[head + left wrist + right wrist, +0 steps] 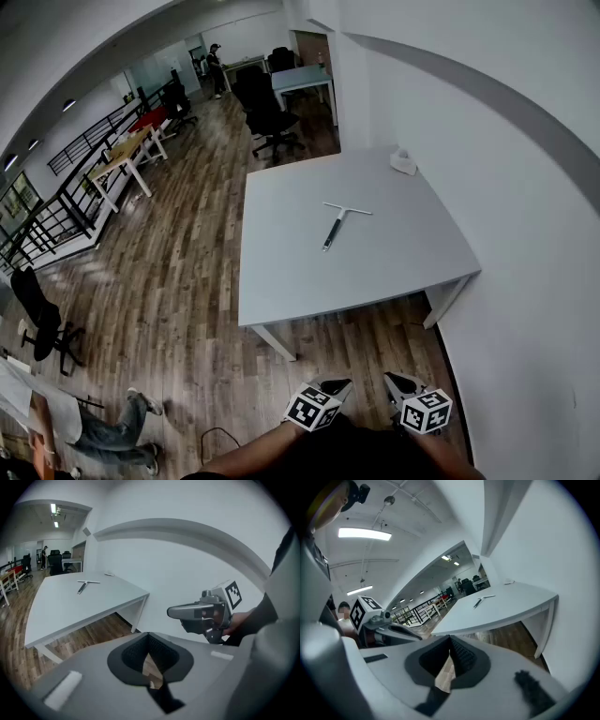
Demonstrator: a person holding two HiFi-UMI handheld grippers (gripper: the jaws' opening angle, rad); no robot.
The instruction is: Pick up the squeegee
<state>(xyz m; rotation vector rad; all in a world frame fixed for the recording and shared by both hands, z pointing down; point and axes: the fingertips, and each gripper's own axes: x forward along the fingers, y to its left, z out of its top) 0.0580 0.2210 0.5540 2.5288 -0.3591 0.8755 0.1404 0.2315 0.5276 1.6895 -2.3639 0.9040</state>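
Squeegee (336,228) lies by itself near the middle of the white table (300,281), at about 12 o'clock from your grippers and well apart from them.

Nearest you, the left gripper (335,385) and the right gripper (400,382) hang side by side over the wooden floor (187,281), short of the table's near edge. Each has its jaws pressed together with nothing between them. A strip of bare floor separates them from that edge. One table leg (274,342) stands at 11 o'clock and another (441,302) at 1 o'clock.

The white wall (525,281) runs close along the table's right side from 1 to 3 o'clock, so that side is tight. The open room is on your left, with wide floor from 9 to 11 o'clock. A seated person (94,427) is out at 9 o'clock and a black chair (37,319) at 10 o'clock.

On the tabletop, the squeegee's dark grip end points toward you and its blade lies crosswise at the far end, well in from every edge. Past it at 1 o'clock, close to the far edge and the wall, sits a small white object (403,161). You cannot tell whether it is a container or holds anything.

Beyond the far edge, an office chair (267,112) stands at 11 o'clock, and a railing (84,178) runs off at 10 o'clock.
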